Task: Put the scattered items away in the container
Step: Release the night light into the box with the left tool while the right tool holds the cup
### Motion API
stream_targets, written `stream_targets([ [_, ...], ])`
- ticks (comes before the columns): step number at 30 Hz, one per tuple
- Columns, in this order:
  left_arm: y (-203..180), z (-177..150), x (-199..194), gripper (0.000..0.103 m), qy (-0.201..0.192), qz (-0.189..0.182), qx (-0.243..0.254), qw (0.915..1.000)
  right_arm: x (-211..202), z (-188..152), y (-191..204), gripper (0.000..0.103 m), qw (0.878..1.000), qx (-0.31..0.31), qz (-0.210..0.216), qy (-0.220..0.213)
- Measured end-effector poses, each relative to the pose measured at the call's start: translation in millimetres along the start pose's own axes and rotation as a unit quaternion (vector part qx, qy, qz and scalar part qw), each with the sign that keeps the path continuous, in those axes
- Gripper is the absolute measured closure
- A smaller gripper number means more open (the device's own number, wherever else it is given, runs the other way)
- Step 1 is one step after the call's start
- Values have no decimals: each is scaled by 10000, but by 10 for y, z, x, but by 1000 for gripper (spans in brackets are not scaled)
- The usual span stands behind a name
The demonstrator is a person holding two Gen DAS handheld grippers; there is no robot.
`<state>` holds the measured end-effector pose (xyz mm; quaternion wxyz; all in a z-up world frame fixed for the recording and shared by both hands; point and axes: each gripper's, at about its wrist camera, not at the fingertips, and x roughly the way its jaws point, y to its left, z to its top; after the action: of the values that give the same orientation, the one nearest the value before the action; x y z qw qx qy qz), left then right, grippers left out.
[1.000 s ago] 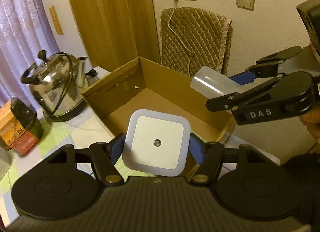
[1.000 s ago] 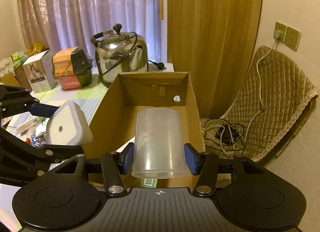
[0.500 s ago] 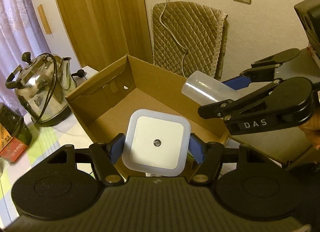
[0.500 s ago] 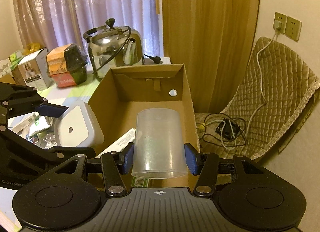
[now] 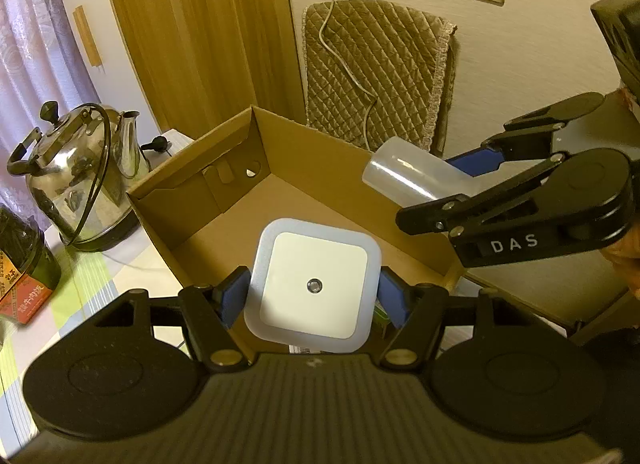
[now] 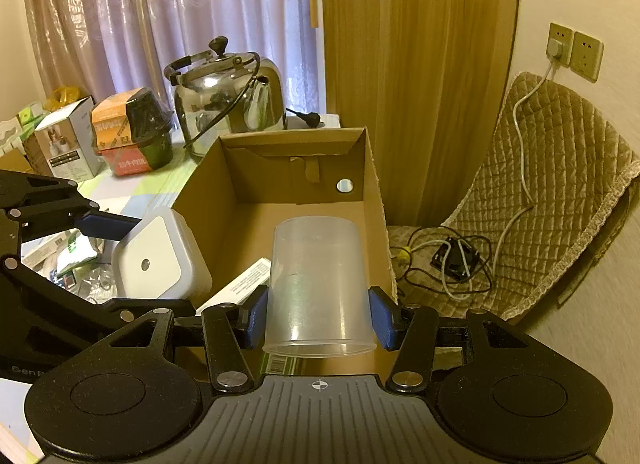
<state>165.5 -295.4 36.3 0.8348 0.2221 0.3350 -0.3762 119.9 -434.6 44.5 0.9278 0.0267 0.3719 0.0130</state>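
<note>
My left gripper is shut on a white square night light, held above the near edge of an open cardboard box. My right gripper is shut on a translucent plastic cup, hanging over the same box near its right wall. In the left wrist view the cup and right gripper come in from the right above the box rim. From the right wrist camera, the night light and left gripper sit at the box's left wall. A white flat carton lies inside the box.
A steel kettle with a black cord stands behind the box on the table. Small packages and a white carton stand at the far left. A quilted chair with tangled cables is right of the box.
Both grippers have carried their loads further over the box. The kettle has shifted sideways in both views, and the box interior now fills more of the frame.
</note>
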Motion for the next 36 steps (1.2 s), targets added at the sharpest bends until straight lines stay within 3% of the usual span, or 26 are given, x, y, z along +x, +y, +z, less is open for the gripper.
stream_targets([
  [15,33,18,77,38,-10,-17,-35,10000,68,16,-18,48,10000,12,-25,42],
  [17,30,22,65,34,-68,30,-6,10000,64,20,-15,48,10000,13,-25,46],
  [36,200,-143,-112,34,-88,250,-115,9996,53,25,65,48,10000,-55,-16,42],
])
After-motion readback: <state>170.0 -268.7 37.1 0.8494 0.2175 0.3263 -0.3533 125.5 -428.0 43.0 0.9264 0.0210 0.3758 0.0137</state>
